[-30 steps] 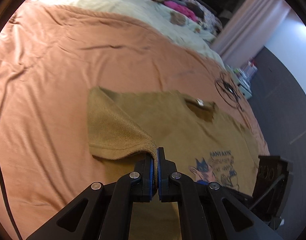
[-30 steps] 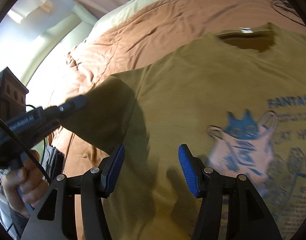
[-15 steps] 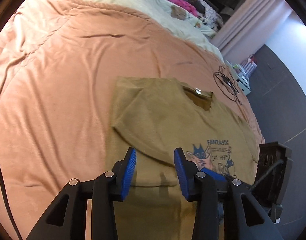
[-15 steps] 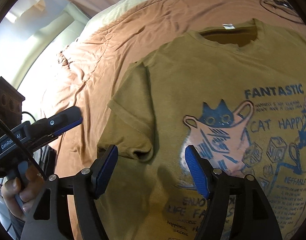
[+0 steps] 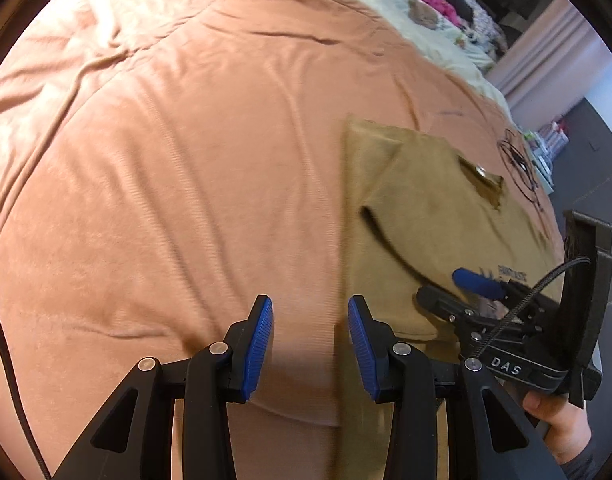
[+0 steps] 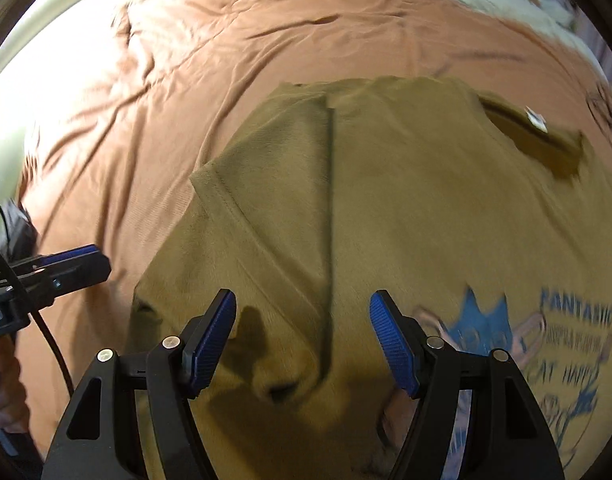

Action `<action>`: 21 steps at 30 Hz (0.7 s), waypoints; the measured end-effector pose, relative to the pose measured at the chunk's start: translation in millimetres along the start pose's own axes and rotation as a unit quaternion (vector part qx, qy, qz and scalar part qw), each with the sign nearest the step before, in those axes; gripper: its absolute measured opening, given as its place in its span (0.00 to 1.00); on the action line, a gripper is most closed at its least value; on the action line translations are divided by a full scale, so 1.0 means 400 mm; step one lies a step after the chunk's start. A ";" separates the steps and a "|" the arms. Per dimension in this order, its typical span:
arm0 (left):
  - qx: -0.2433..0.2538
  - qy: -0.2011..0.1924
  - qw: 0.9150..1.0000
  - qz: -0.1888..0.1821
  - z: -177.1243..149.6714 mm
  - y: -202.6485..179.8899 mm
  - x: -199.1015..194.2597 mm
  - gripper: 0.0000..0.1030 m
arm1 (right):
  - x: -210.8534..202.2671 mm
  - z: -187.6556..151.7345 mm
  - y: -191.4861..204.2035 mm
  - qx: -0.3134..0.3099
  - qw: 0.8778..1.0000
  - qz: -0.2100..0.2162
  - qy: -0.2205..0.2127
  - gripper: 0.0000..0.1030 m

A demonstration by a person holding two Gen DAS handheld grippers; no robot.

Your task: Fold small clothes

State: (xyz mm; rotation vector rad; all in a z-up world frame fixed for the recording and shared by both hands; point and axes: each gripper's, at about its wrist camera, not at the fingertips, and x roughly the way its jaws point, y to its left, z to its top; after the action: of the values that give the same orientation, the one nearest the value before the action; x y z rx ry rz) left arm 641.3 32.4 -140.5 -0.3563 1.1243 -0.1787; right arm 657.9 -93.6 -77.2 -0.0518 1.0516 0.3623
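An olive-brown T-shirt (image 6: 406, 208) with a blue cat print lies flat on an orange bedspread (image 5: 178, 168). Its left sleeve (image 6: 282, 216) is folded inward over the body. In the left wrist view the shirt (image 5: 434, 216) lies to the right. My left gripper (image 5: 309, 344) is open and empty, over bare bedspread just left of the shirt's edge. My right gripper (image 6: 302, 344) is open and empty, low over the folded sleeve. The right gripper also shows in the left wrist view (image 5: 466, 292), over the shirt.
A cream blanket (image 5: 406, 12) with soft toys and pink items lies at the far end of the bed. A black wire object (image 5: 518, 160) lies beyond the shirt's collar. The bed's right edge drops to a dark floor (image 5: 586, 152).
A second ago my left gripper was shut on the sleeve, carrying it over the shirt. It let go, the sleeve lies folded, and the left gripper has pulled back left off the shirt.
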 end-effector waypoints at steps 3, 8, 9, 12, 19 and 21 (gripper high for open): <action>-0.015 -0.003 1.000 0.006 0.001 0.034 -0.007 0.40 | 0.036 0.029 0.050 -0.037 0.999 -0.029 0.005 0.66; -0.013 -0.006 1.000 0.014 0.001 0.048 -0.018 0.40 | 0.063 0.064 0.043 -0.035 0.997 -0.072 -0.010 0.55; -0.012 -0.007 1.000 0.015 0.003 0.048 -0.020 0.40 | 0.060 0.065 0.031 -0.022 0.997 -0.072 -0.013 0.52; -0.011 -0.010 1.000 0.012 0.008 0.039 -0.020 0.40 | 0.046 0.057 -0.029 0.030 0.997 -0.069 -0.018 0.38; 0.005 -0.008 1.000 0.006 0.020 -0.010 0.006 0.40 | -0.003 0.001 -0.171 0.131 0.991 -0.009 -0.033 0.26; 0.011 -0.005 1.000 0.007 0.025 -0.025 0.022 0.40 | -0.018 -0.007 -0.189 0.139 0.989 0.005 -0.039 0.26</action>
State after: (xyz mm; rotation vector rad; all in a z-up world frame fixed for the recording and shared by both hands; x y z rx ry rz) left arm 654.3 22.3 -140.3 -0.3294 1.1150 -0.1759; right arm 676.3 -167.2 -82.2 0.2165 1.0160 0.2230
